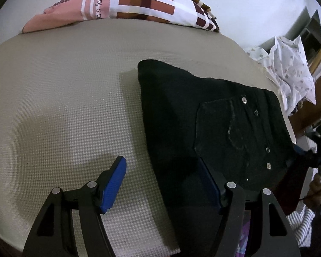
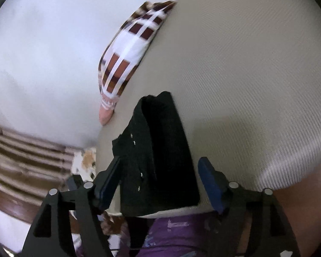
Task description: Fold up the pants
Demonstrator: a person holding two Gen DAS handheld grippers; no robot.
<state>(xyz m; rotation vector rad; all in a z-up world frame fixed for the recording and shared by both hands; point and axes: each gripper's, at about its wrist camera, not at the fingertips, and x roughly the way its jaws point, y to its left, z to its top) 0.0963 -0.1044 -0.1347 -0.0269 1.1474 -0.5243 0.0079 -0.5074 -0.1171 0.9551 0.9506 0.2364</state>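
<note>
Black pants (image 1: 203, 117) lie folded into a compact rectangle on the beige mattress (image 1: 64, 96), back pocket and metal rivets facing up. My left gripper (image 1: 162, 175) is open and empty, hovering over the near left edge of the pants, with one blue pad (image 1: 114, 184) over bare mattress and the other over the cloth. In the right wrist view the folded pants (image 2: 158, 154) sit between my spread fingers. My right gripper (image 2: 160, 177) is open and empty above them, at the mattress edge.
A pillow with brown and white checks (image 1: 139, 2) and pink print lies at the head of the bed, also in the right wrist view (image 2: 126, 51). A white floral cloth (image 1: 289, 72) is heaped at the right. A white wall (image 2: 42, 64) runs behind.
</note>
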